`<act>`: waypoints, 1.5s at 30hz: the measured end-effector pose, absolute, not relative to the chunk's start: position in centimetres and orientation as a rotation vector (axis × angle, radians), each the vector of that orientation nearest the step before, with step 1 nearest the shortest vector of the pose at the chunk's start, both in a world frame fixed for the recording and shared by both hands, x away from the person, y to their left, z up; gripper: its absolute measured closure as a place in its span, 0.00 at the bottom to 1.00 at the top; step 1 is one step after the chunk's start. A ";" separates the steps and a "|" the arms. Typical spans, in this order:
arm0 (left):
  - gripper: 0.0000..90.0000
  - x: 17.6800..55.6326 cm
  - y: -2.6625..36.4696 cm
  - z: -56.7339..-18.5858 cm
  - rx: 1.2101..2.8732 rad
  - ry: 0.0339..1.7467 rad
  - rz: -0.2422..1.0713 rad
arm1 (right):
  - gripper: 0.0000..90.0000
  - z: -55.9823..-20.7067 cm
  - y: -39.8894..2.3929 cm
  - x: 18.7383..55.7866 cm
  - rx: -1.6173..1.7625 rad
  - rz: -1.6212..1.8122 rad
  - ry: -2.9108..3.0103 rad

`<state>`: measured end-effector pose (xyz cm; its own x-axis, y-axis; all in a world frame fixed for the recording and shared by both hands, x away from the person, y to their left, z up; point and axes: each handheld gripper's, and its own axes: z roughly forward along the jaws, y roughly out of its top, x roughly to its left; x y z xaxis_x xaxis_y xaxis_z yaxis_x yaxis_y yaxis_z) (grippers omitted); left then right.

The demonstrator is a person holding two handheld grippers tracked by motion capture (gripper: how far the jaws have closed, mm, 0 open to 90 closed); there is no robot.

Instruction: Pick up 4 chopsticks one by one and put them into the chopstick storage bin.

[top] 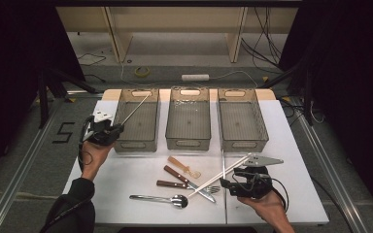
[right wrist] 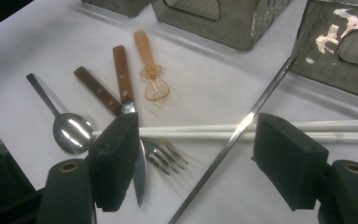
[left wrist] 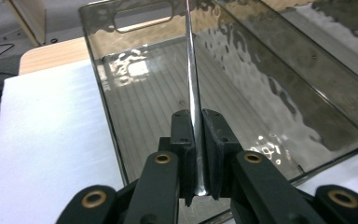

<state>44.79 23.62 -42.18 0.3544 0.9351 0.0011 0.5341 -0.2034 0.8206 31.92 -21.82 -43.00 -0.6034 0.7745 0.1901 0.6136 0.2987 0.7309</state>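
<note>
My left gripper (top: 119, 128) (left wrist: 198, 119) is shut on a thin metal chopstick (top: 137, 108) (left wrist: 191, 65), which slants up over the left clear bin (top: 136, 144) (left wrist: 140, 107). My right gripper (top: 227, 184) (right wrist: 200, 136) stands open low over the cutlery on the white table, with nothing pressed between its jaws. Under it lie a pair of white chopsticks (top: 222, 174) (right wrist: 205, 130) and a second metal chopstick (right wrist: 242, 128) crossing them. Beside these lie a wooden-handled knife (top: 176, 174) (right wrist: 122, 77), a wooden-handled fork (top: 171, 184) (right wrist: 95, 89), a steel spoon (top: 161, 198) (right wrist: 70, 130) and a small amber spoon (top: 184, 167) (right wrist: 151, 77).
A middle bin (top: 188, 142) and a right bin (top: 243, 143) stand in a row with the left one at the back of the white table top (top: 291, 165). The floor behind holds cables, a tape roll (top: 142, 71) and a power strip (top: 195, 77).
</note>
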 end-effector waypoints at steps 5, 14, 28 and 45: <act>0.91 45.1 23.3 -42.4 1.873 1.313 0.683 | 0.36 -43.0 -21.8 31.9 1.283 1.186 2.369; 0.48 44.7 22.8 -41.9 1.840 1.302 0.603 | 0.36 -42.9 -21.8 32.0 1.289 1.160 2.363; 0.18 41.0 20.4 -40.4 1.830 1.116 0.493 | 0.50 -44.1 -21.9 33.0 1.440 1.000 2.389; 0.17 36.6 18.3 -40.9 1.791 1.014 0.457 | 0.68 -45.8 -21.5 34.5 1.548 0.924 2.445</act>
